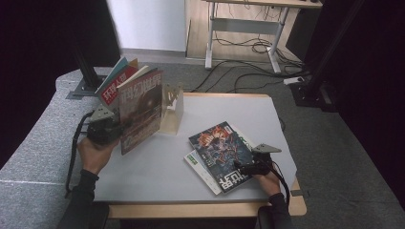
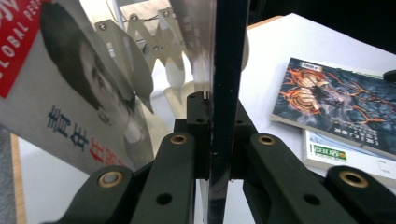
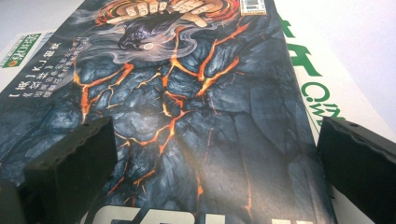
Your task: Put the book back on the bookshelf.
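High view has us mid-shelving: left gripper (image 1: 113, 130) clenched on the upright magazine (image 1: 140, 110) beside the rack (image 1: 173, 109), next sliding it in, while right gripper (image 1: 244, 168) rests released on the dark book (image 1: 223, 151).

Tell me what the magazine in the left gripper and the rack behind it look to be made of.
The magazine looks like glossy coated paper: its thin edge sits clamped between the left gripper jaws and its cover catches light. The rack seems pale, matt wood or plastic; its expanding slats are joined by metal-looking rivets.
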`<state>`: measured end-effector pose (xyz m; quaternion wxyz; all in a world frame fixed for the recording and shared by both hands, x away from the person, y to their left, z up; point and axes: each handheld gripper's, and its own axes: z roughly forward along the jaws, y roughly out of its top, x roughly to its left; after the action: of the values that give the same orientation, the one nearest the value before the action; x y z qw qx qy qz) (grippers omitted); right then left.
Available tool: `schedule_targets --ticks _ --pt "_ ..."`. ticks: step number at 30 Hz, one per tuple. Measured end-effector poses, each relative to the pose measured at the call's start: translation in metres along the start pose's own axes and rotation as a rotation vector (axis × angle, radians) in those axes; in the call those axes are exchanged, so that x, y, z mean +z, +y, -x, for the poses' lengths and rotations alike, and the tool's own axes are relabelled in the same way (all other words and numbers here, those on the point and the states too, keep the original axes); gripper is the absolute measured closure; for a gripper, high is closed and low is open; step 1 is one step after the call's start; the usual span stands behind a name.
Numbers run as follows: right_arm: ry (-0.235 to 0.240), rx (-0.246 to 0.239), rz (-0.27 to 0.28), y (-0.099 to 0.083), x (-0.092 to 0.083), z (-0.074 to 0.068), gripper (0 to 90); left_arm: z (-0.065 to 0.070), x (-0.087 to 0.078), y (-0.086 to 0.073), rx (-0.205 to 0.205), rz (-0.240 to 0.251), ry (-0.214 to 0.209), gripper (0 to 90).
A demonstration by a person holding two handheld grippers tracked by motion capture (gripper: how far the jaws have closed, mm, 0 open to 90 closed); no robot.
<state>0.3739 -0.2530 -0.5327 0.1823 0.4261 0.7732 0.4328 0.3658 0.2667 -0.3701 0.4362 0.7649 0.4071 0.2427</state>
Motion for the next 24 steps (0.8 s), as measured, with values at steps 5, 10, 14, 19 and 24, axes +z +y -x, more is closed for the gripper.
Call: schedule_targets --ticks 5,10,14,19,24 --pt "0.000 0.000 0.000 0.000 0.000 0.000 0.0 -0.005 0.003 -0.001 -0.006 -0.011 0.021 84.5" --pt "0.000 0.000 0.000 0.000 0.000 0.000 0.0 -0.010 0.008 -0.003 -0.022 -0.020 0.044 84.5" --pt "0.000 0.001 0.000 0.000 0.000 0.000 0.0 -0.015 0.013 -0.003 -0.044 -0.020 0.049 84.5" --pt "0.000 0.001 0.000 0.000 0.000 0.000 0.0 -0.017 0.023 0.000 -0.058 -0.020 0.057 84.5" --pt "0.000 0.001 0.000 0.000 0.000 0.000 0.0 -0.018 0.035 0.003 -0.059 -0.020 0.064 84.5"
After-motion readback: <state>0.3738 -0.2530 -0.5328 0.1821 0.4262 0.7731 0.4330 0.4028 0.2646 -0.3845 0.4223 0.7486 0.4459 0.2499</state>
